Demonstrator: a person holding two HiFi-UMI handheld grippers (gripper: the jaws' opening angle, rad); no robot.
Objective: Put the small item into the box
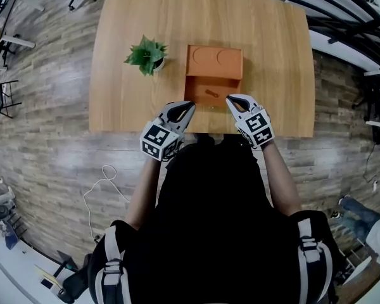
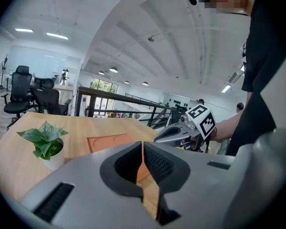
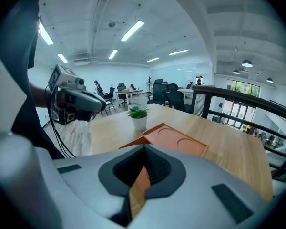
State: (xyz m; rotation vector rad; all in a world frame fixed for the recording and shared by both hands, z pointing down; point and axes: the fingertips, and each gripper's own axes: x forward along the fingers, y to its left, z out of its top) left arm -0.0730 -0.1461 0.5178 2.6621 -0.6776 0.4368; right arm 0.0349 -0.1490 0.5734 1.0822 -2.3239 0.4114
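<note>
1. Near: your left gripper [image 1: 189, 108] and right gripper [image 1: 231, 100] are over the near edge of the counter [image 1: 272, 56]. Their tips angle inward toward each other.
2. Read the jaw state in the gripper views; the head view is too small to settle it. The left gripper view shows its jaws drawn together to a thin slit with nothing between them. The right gripper view shows its jaws meeting at the tips, likewise empty.
3. Each gripper view also shows the opposite gripper with its marker cube, clear of the counter top.
4. Middle: the orange box [image 1: 213, 75] sits just beyond the tips, open, with its lid [image 1: 214, 61] folded back on the far side.
5. Only the head view looks into the box. There the item [image 1: 211, 94] lies on the box floor, apart from both grippers. The gripper views show the lid and box wall but not the item.
6. Farther left, the plant [image 1: 147, 54] stands beside the box, not touching it.
7. Far: only the gripper views show office chairs [image 2: 19, 92] and a railing [image 2: 124, 99] beyond the counter.
</note>
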